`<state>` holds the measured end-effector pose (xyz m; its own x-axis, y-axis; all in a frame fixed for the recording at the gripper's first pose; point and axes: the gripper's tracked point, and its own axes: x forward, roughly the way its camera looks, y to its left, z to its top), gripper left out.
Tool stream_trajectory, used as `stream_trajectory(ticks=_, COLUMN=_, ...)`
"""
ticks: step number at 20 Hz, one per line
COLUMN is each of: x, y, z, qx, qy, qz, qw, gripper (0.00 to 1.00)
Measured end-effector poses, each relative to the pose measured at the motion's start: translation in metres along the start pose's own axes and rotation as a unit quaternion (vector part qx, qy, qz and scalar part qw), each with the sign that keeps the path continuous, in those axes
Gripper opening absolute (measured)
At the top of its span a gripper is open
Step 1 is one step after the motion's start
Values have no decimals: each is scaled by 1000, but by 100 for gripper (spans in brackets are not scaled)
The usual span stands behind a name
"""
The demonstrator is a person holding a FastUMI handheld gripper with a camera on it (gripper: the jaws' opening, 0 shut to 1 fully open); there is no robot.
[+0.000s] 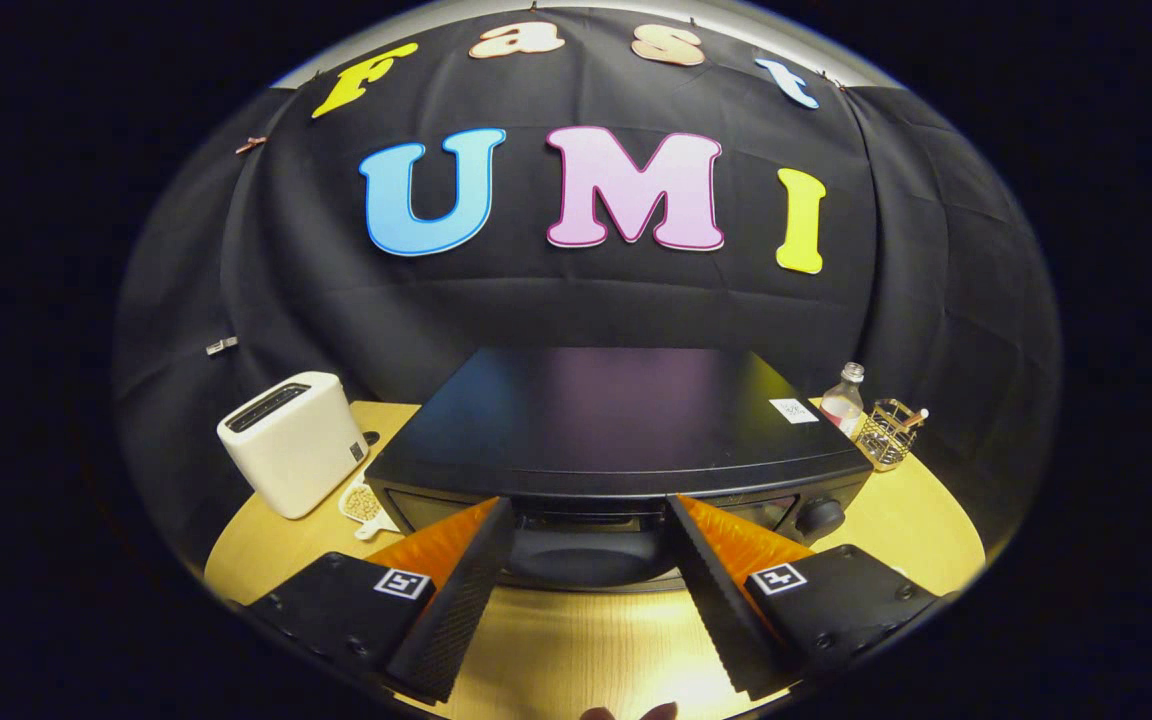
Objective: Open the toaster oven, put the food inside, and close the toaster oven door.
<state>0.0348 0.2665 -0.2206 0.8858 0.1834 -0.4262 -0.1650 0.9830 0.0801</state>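
gripper (591, 520) fingers spread open, empty | black boxy toaster oven (616, 425) just ahead, mid wooden bench (576, 650) | white plastic toaster (288, 440) at bench's left edge

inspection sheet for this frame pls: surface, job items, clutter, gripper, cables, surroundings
Surface: light wooden table, bare in front of the oven.
Job's things: black toaster oven just ahead of the fingers, door looks closed, knob at its front right. Small white dish of food between the oven and the toaster.
Clutter: white pop-up toaster to the oven's left; clear bottle and gold wire basket to its right.
Grippers: gripper with jaws open, holding nothing, fingers either side of the oven door's middle.
Cables: nothing seen.
Surroundings: black cloth booth wall behind the table.
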Motion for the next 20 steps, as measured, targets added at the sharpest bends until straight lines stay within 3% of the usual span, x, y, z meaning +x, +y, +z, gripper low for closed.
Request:
stream_trajectory(ticks=11, x=-43, y=3, z=-42, qx=-5, qy=16, qz=-5, qw=1000, gripper=100)
stream_trajectory(ticks=20, x=-62, y=6, z=-95, qx=1, qy=67, qz=4, qw=998, gripper=99)
